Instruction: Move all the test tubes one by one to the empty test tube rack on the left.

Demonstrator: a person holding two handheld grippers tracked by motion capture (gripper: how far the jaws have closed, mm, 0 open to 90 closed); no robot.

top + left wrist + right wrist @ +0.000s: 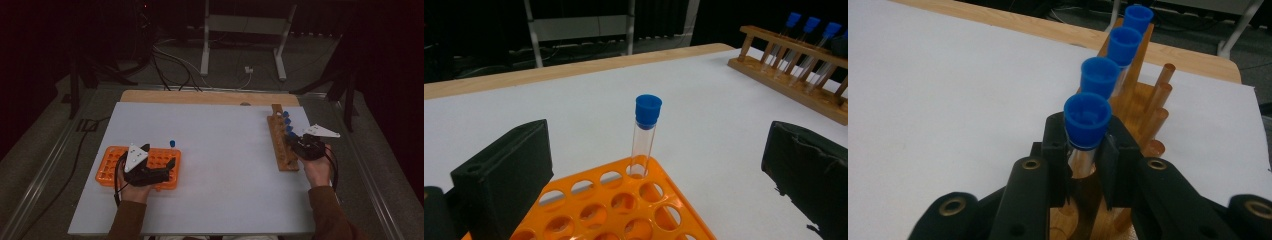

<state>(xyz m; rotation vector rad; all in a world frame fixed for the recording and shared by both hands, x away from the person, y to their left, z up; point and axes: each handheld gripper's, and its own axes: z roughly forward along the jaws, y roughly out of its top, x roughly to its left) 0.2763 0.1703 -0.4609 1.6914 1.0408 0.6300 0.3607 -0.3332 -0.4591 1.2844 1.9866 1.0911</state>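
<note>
A wooden rack [280, 150] stands at the table's right with several blue-capped test tubes [1100, 77] in a row. My right gripper [1084, 150] is shut on the nearest tube [1088, 120], its pads pressing the glass just under the cap while the tube stands in the wooden rack [1143, 100]. At the table's left, my left gripper [656, 165] is open, its jaws wide on either side of an orange rack [624, 210]. One blue-capped tube [644, 135] stands upright in a far corner hole of that rack, ahead of the jaws and untouched.
The orange rack [112, 172] sits near the front left of the white table top [225, 150], with the left gripper [160, 156] over it and the right gripper [295, 142] at the wooden rack. A metal stand [240, 30] and cables lie on the floor beyond.
</note>
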